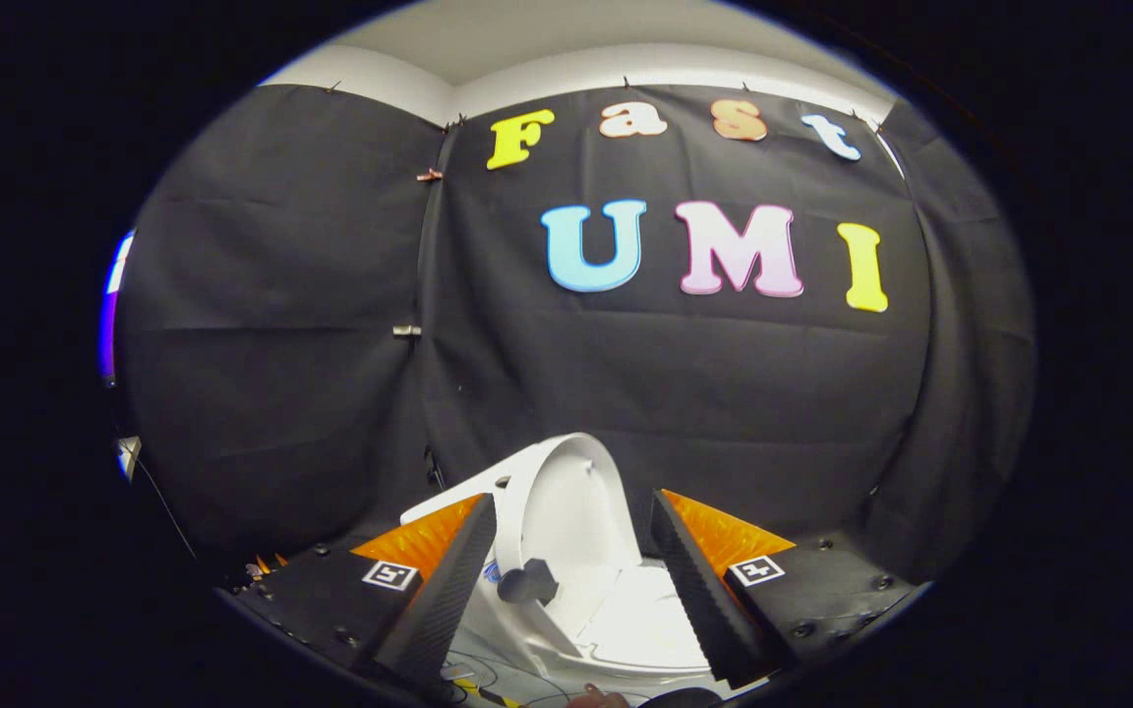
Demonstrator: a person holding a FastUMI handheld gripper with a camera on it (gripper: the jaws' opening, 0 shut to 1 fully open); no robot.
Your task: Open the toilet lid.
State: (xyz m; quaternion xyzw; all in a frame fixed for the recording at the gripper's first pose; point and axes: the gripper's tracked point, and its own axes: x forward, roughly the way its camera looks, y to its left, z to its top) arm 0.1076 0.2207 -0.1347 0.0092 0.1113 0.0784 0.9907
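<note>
A white toilet (626,619) sits low, just ahead of my fingers. Its lid (566,501) stands raised, nearly upright, leaning back toward the black cloth wall. The seat and bowl rim (650,615) lie exposed below it. My gripper (571,580) is open, its two fingers spread wide on either side of the raised lid, touching nothing. A small dark shape (527,582) shows beside the inner face of the left finger, against the lid's lower part.
Black cloth walls (330,344) close in behind and to the left of the toilet. Cables (488,688) lie on the floor below the bowl. Part of a hand (598,698) shows at the very bottom.
</note>
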